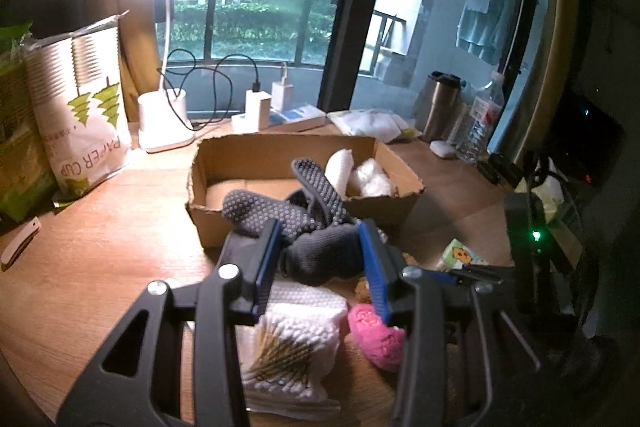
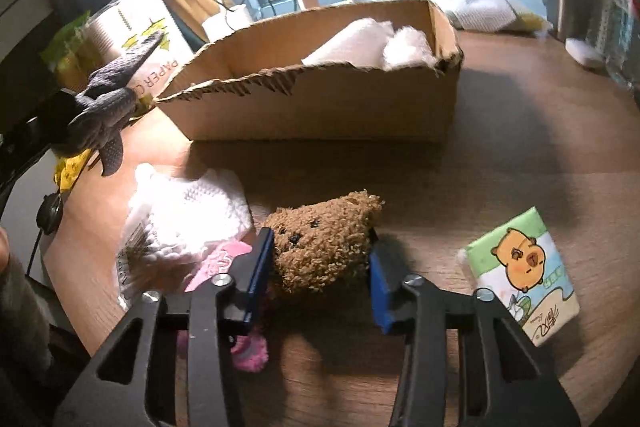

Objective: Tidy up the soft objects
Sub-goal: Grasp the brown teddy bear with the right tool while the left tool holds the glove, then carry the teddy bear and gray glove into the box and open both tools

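the grey dotted glove (image 1: 304, 223) hangs clamped between the blue pads of the left gripper (image 1: 320, 247), raised off the wooden table (image 1: 100, 259). its fingers splay forward and upward beyond the fingertips, toward the near wall of the cardboard box (image 1: 208, 227) directly ahead. in the right wrist view the same glove (image 2: 104, 115) appears at far left, held up in the air beside the box's left corner.

the brown plush toy (image 2: 320, 243) sits between the pads of the right gripper (image 2: 320, 267). the left pad touches the toy's side; the right pad stands close against the other side, but firm contact there cannot be confirmed, so whether the toy is actually gripped cannot be told. the toy rests on the table, just short of the box (image 2: 320, 107).

inside the box, at its far right end, lie a white folded cloth (image 2: 348, 43) and a white fluffy wad (image 2: 408, 43).

below and behind the left gripper lie a white textured cloth (image 1: 304, 303), a bundle of cotton swabs (image 1: 292, 351) on top of it, and a pink fuzzy item (image 1: 376, 335) to the right of the cloth. to the right of the right gripper, well apart from the toy, lies a tissue pack (image 2: 524, 271) printed with a cartoon animal.

farther ahead of the left gripper stand a white desk lamp (image 1: 164, 123), lit, and a bag of paper cups (image 1: 84, 111) to its left.
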`<state>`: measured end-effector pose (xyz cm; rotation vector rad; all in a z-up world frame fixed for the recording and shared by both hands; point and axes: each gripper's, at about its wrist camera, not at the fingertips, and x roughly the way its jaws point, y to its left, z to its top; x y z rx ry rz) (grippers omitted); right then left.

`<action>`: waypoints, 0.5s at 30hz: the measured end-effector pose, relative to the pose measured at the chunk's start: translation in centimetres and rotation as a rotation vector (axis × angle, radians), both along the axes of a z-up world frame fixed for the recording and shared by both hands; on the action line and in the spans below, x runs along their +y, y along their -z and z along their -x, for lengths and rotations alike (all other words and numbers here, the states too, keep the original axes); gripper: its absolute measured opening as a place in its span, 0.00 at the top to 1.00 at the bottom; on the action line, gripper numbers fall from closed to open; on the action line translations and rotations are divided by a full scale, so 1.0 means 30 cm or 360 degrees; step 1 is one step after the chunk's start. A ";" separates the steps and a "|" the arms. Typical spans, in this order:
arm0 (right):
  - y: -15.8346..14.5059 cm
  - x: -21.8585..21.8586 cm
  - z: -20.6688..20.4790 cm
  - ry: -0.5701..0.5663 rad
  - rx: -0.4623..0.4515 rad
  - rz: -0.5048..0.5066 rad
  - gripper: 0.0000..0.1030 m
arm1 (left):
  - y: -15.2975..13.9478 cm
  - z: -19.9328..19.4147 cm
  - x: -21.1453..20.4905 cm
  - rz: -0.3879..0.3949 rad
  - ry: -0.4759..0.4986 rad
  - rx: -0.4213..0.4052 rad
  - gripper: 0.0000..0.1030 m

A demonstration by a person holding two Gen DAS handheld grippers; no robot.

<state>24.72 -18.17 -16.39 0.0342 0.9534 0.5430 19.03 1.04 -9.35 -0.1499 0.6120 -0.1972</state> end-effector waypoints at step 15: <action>-0.230 -0.019 0.019 0.0007 -0.0281 -0.0072 0.60 | -0.084 -0.029 0.039 -0.0022 -0.0033 -0.0103 0.60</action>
